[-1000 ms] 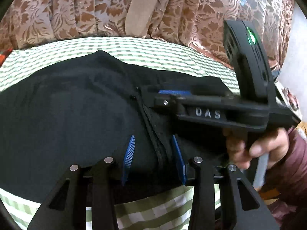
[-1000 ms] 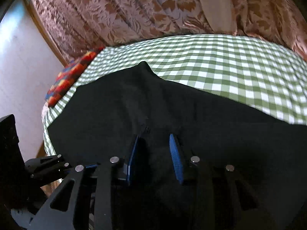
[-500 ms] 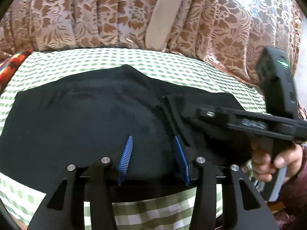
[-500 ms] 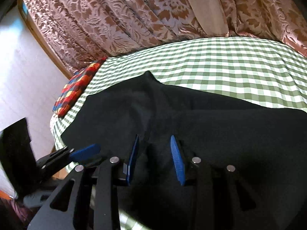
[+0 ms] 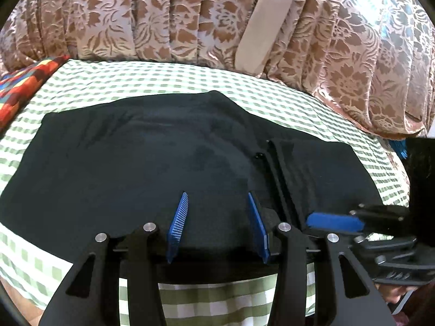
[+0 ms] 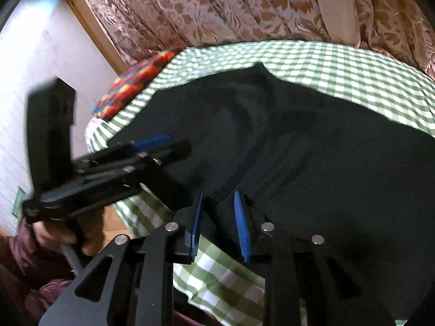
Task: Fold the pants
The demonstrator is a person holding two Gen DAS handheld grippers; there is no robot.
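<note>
A big curtain (image 5: 168, 19) hangs at the back, pinkish with brown flowers and deep folds, and a plain beige band (image 5: 261, 30) runs down it. Beside it in the right wrist view is a white wall (image 6: 35, 62). Below is a bed with a green and white checked sheet (image 5: 141, 81), soft and a bit puffy. A bright cloth (image 5: 21, 81) of red, orange and blue squares lies at its far corner. The black pants (image 5: 141, 163) lie spread flat across the sheet, smooth and dark, with a seam and folded edge toward the right. No writing can be read. The left gripper (image 5: 217, 217) sits over the near edge of the pants with its ridged blue pads wide apart, gripping nothing. The right gripper (image 6: 217, 222) is closing its blue pads at the pants' edge, with black cloth between them, but the pads do not yet press it.
</note>
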